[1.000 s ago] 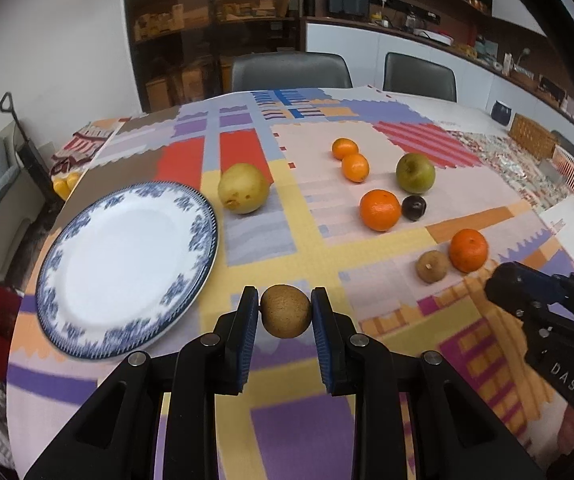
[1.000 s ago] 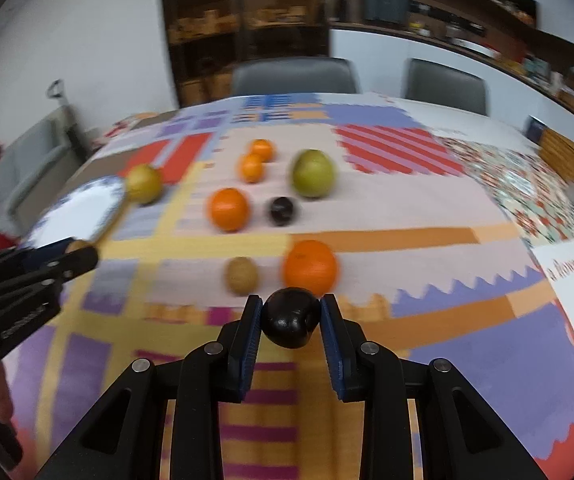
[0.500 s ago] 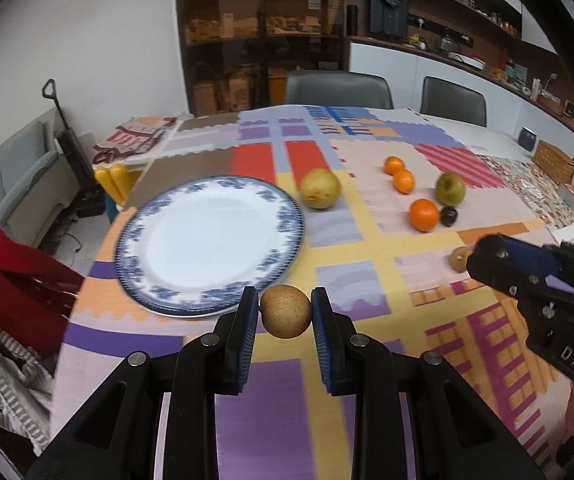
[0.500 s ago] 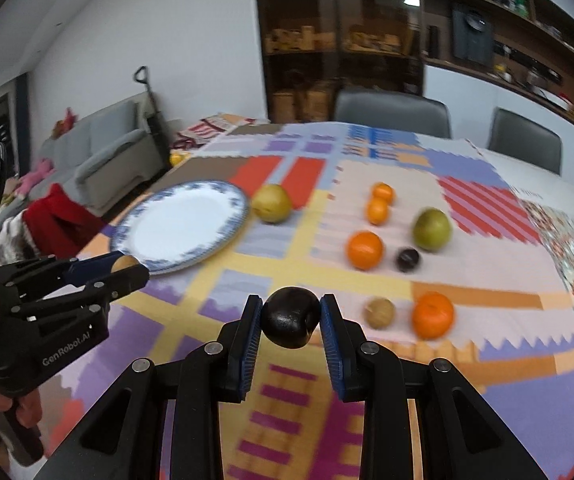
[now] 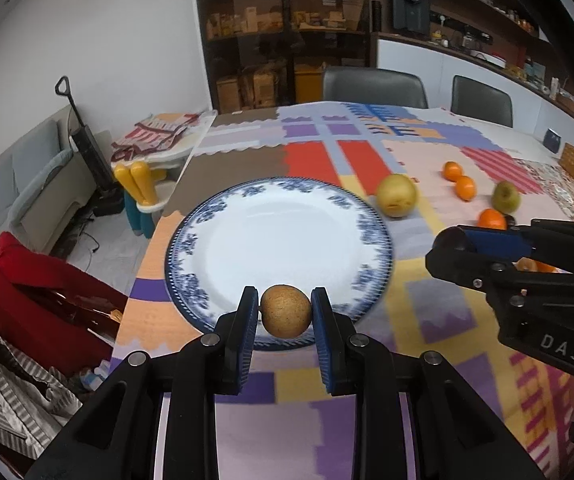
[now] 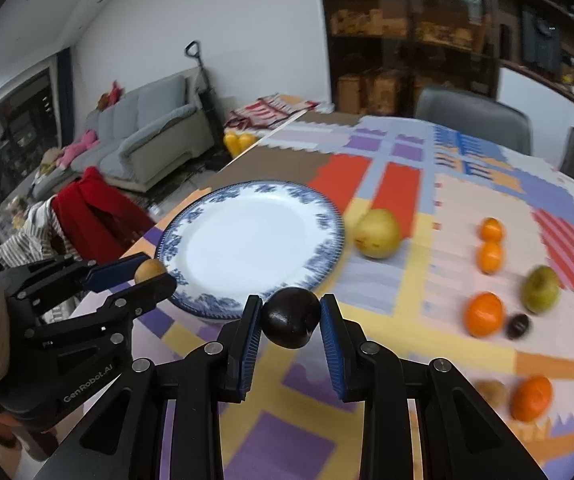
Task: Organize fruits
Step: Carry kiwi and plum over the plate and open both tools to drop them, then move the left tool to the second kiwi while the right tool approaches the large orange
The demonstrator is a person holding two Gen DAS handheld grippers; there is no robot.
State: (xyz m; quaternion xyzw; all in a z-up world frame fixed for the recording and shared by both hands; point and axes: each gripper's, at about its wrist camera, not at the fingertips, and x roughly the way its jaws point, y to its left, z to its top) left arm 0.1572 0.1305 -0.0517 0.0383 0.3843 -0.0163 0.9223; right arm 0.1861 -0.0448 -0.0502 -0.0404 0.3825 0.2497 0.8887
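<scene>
My left gripper (image 5: 285, 317) is shut on a small brown fruit (image 5: 285, 316) and holds it over the near rim of the blue-and-white plate (image 5: 223, 216). My right gripper (image 6: 291, 317) is shut on a dark plum (image 6: 291, 317), just right of the plate (image 6: 191, 216), above its near right rim. The plate is bare. Each gripper shows in the other's view: the right one (image 5: 459, 246) at the plate's right, the left one (image 6: 149, 274) at its left. A yellow pear (image 5: 396, 195) lies right of the plate.
Several oranges (image 6: 484, 314), a green pear (image 6: 540, 288), a second dark plum (image 6: 518, 326) and another brown fruit (image 6: 489, 392) lie on the patchwork tablecloth to the right. The table edge runs left of the plate, with a red-draped chair (image 5: 27, 288) beyond.
Both grippers have moved left toward the plate with their fruits still held. The plate is now straight ahead and closer in both views.
</scene>
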